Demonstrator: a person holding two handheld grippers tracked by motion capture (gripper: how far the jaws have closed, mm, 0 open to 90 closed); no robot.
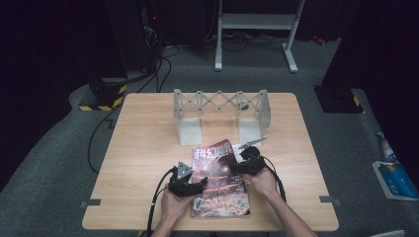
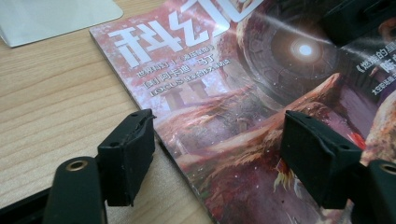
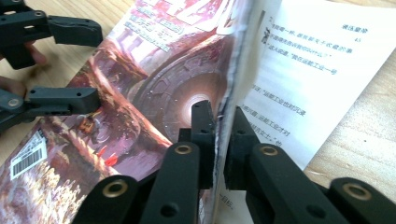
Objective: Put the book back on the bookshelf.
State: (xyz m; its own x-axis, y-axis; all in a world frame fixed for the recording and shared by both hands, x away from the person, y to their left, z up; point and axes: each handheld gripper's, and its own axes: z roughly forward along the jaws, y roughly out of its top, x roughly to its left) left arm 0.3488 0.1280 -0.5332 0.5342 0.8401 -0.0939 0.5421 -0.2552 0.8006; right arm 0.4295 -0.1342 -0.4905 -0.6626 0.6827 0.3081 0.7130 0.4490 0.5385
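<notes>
Step in hand: opening the magazine (image 1: 221,178) by its cover and first pages, judged from the grip.
Magazine position: near edge of the wooden table (image 1: 148,148), middle, spine to the left, loose edge to the right; far of it a grey expanding rack (image 1: 221,114).
Right gripper (image 3: 219,135): clenched on the cover and a thin sheaf of pages at the right-hand loose edge, one jaw on the printed cover, the other on the white text page beneath.
Lifted part: cover raised on edge, far right corner curled up off the block of pages in the high view (image 1: 232,148).
Left gripper (image 2: 219,154): released, jaws spread wide, nothing pressed between them; held low over the near left part of the cover.
Magazine relative to left jaws: spine edge just inside the left jaw, cover spanning the gap, right jaw over the artwork; contact with the paper cannot be told.
Hands: left hand (image 1: 173,202) and right hand (image 1: 264,182) both close to the near edge.
Advice, hold-down: press left jaws flat near the spine to stop the whole magazine from sliding.
Advice, swing: carry the clamped sheaf up and over leftward in an arc about the spine, without pulling outward.
Risk: glossy pages tearing or slipping from the pinch if dragged; extra pages following along.
</notes>
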